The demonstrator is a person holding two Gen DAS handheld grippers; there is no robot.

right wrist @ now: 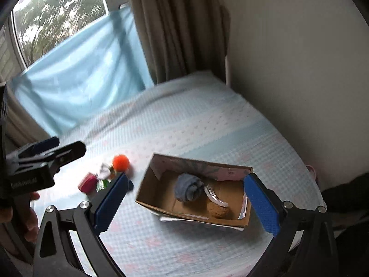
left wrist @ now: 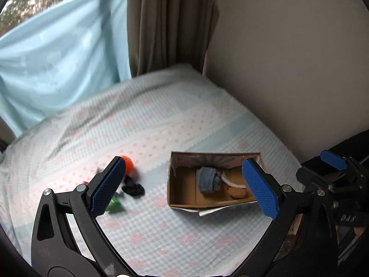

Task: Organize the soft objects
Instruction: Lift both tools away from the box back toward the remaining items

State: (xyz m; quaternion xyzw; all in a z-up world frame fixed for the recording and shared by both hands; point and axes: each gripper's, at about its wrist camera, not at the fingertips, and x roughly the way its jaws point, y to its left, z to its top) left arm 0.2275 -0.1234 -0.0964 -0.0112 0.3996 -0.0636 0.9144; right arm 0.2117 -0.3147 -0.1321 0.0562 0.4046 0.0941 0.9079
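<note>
An open cardboard box [left wrist: 182, 194] [right wrist: 152, 196] lies on the bed. Inside it lie a rolled blue-grey cloth [left wrist: 208, 180] [right wrist: 189, 185] and a brown knitted item with a white trim [left wrist: 236, 190] [right wrist: 220, 210]. Left of the box lie an orange pom-pom ball [left wrist: 128, 163] [right wrist: 120, 162], a dark cloth [left wrist: 133, 188], a green item [left wrist: 114, 204], a pink-red item [right wrist: 87, 182] and a white-grey item [right wrist: 105, 170]. My left gripper [left wrist: 184, 189] is open and empty above the bed. My right gripper [right wrist: 186, 204] is open and empty above the box.
The bed [left wrist: 161, 120] [right wrist: 184, 120] has a light blue and pink patterned cover. A wall [left wrist: 288, 57] stands on the right, a brown curtain [left wrist: 170, 23] and a light blue cloth [left wrist: 57, 69] at the back. The other gripper shows at each view's edge [left wrist: 334, 164] [right wrist: 46, 154].
</note>
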